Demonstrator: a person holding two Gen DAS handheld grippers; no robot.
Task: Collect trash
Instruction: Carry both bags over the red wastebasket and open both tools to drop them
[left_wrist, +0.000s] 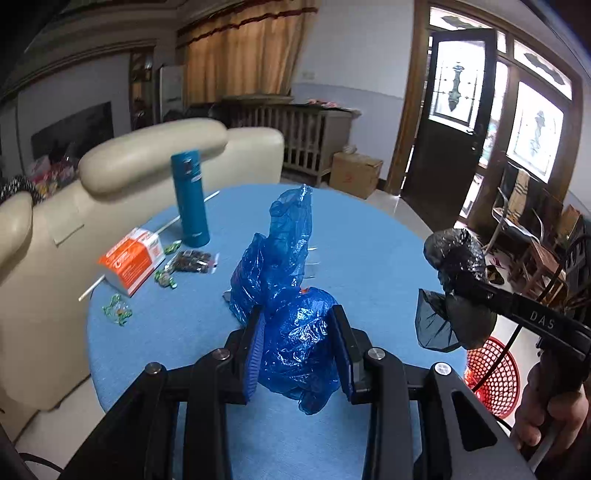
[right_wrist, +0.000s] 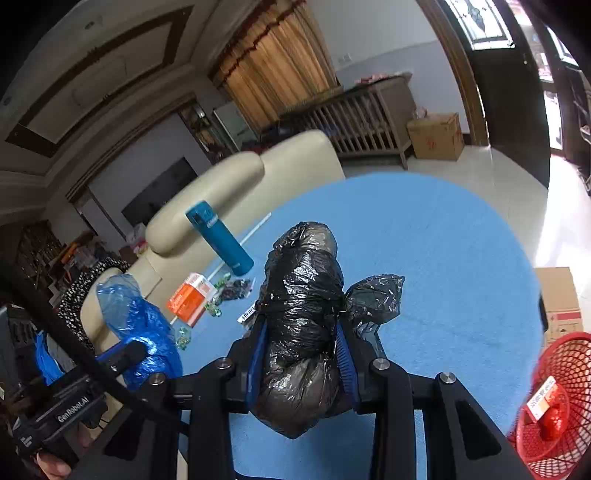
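Left gripper (left_wrist: 299, 347) jaws clamped on blue bag (left_wrist: 291, 295); right gripper (right_wrist: 301, 350) jaws clamped on black bag (right_wrist: 303, 314). Step: carry. Next: release into red basket (right_wrist: 569, 369) right of table (right_wrist: 443, 258).

Both cameras hover close over the round blue-covered table (left_wrist: 369, 236), facing the cream leather sofa (right_wrist: 229, 177); the 2 views share the tall teal flask (left_wrist: 190, 199) and each other's rig.

Daylight pours in through the glass door (left_wrist: 460, 88) and windows on the right, blowing out the floor (right_wrist: 554, 206) there. The rest looks evenly lit and pretty sharp, with heavy fisheye bending and black vignette corners, plus shiny glare on the plastic bags (right_wrist: 303, 295)
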